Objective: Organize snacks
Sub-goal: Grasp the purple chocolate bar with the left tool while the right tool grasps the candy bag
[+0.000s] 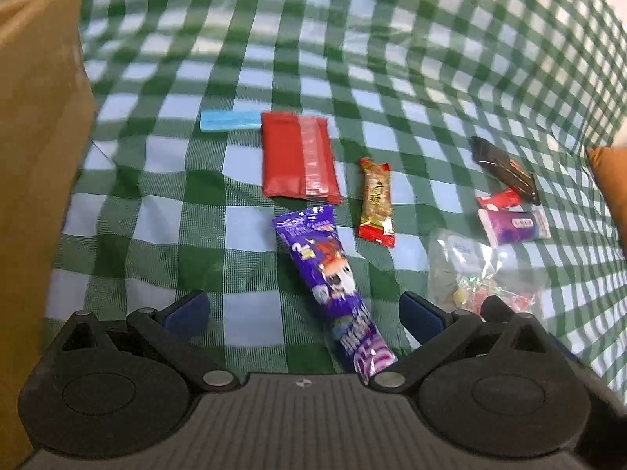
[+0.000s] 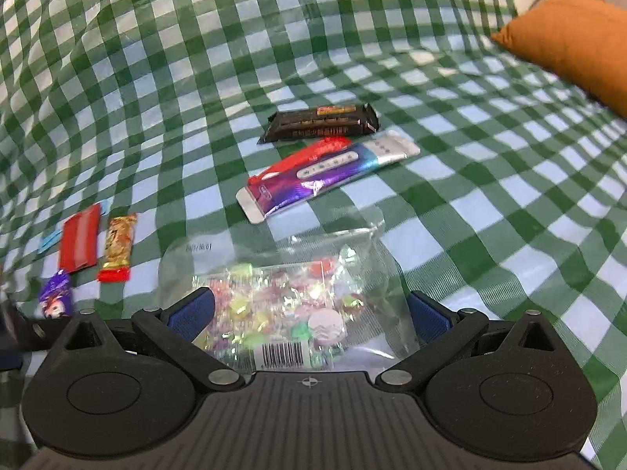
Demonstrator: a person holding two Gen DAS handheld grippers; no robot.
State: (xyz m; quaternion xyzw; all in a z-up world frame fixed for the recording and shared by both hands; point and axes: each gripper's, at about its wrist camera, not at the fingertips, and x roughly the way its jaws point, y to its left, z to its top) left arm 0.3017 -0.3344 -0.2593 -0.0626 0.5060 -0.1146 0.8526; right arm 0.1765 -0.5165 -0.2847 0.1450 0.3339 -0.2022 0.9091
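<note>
My left gripper [image 1: 303,313] is open just above the green checked cloth, and a long purple snack pack [image 1: 333,286] lies between its fingers, untouched. Beyond it lie a flat red packet [image 1: 296,158], a blue stick pack [image 1: 229,120] and a granola bar [image 1: 376,201]. My right gripper [image 2: 309,313] is open over a clear bag of wrapped candies [image 2: 282,293]. Farther off in the right wrist view lie a purple and white bar [image 2: 325,174], with a red wrapper [image 2: 321,149] tucked under it, and a black bar [image 2: 321,122].
A brown cardboard box [image 1: 37,156] stands along the left side in the left wrist view. An orange cushion [image 2: 572,43] rests on the cloth at the far right. The candy bag [image 1: 474,274], black bar [image 1: 505,170] and purple and white bar [image 1: 513,225] show at the right.
</note>
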